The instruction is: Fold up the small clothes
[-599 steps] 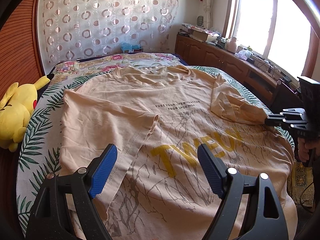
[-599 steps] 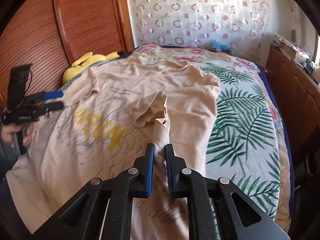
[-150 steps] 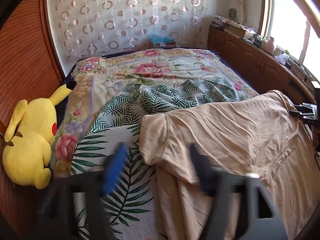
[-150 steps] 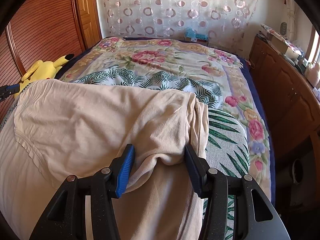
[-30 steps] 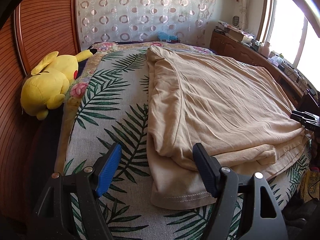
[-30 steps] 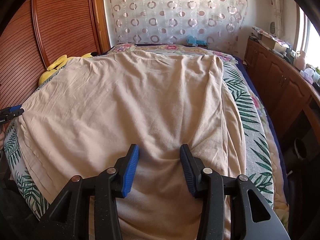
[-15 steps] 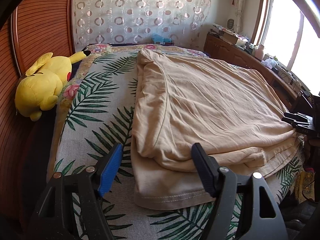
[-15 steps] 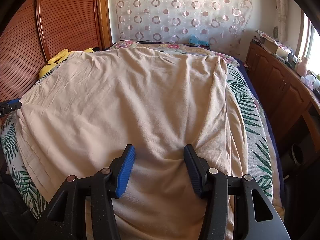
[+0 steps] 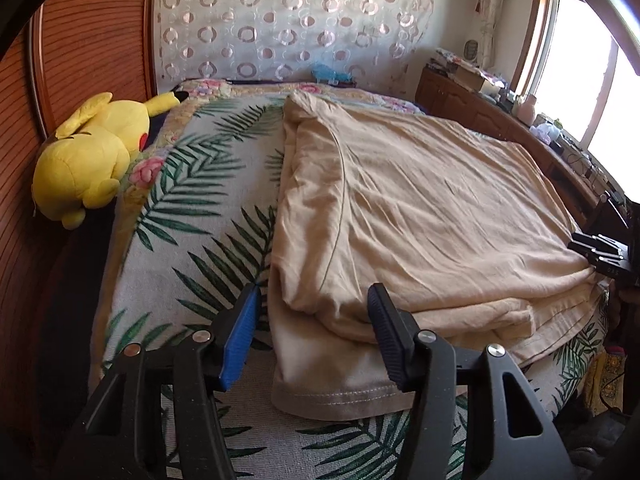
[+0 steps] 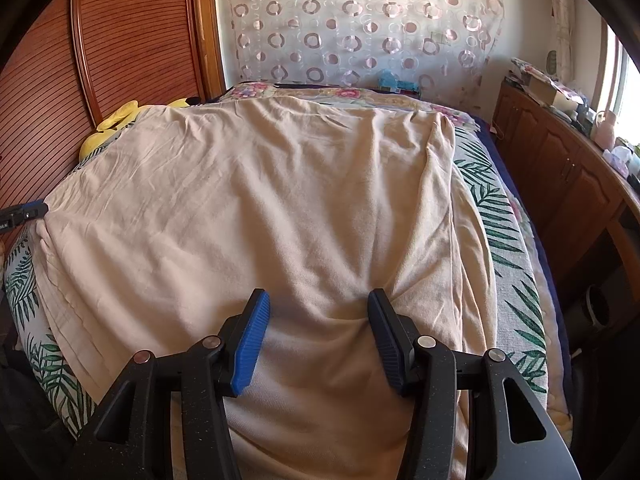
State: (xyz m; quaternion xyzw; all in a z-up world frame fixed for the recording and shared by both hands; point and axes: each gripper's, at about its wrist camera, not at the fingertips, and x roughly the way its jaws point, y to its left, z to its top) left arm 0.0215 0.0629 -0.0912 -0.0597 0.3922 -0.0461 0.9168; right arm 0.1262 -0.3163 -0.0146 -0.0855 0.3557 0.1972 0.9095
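Observation:
A beige T-shirt (image 9: pixel 420 208) lies folded in layers on the bed, plain side up; it also fills the right wrist view (image 10: pixel 260 208). My left gripper (image 9: pixel 314 332) is open, its jaws standing either side of the shirt's near left corner, just above the fabric. My right gripper (image 10: pixel 318 336) is open over the shirt's near right edge, with cloth bunched between the jaws but not clamped. The right gripper shows at the far right of the left wrist view (image 9: pixel 600 254); the left gripper's tip shows at the left edge of the right wrist view (image 10: pixel 24 212).
The bed has a leaf-and-flower cover (image 9: pixel 192 208). A yellow plush toy (image 9: pixel 88 156) lies at the bed's left side by a wooden slatted wall (image 9: pixel 80 40). A wooden cabinet (image 10: pixel 560 168) with clutter runs along the right under the window.
Both grippers stay open and have shifted slightly; the left one has come a little nearer to the shirt's left corner. The shirt lies as before.

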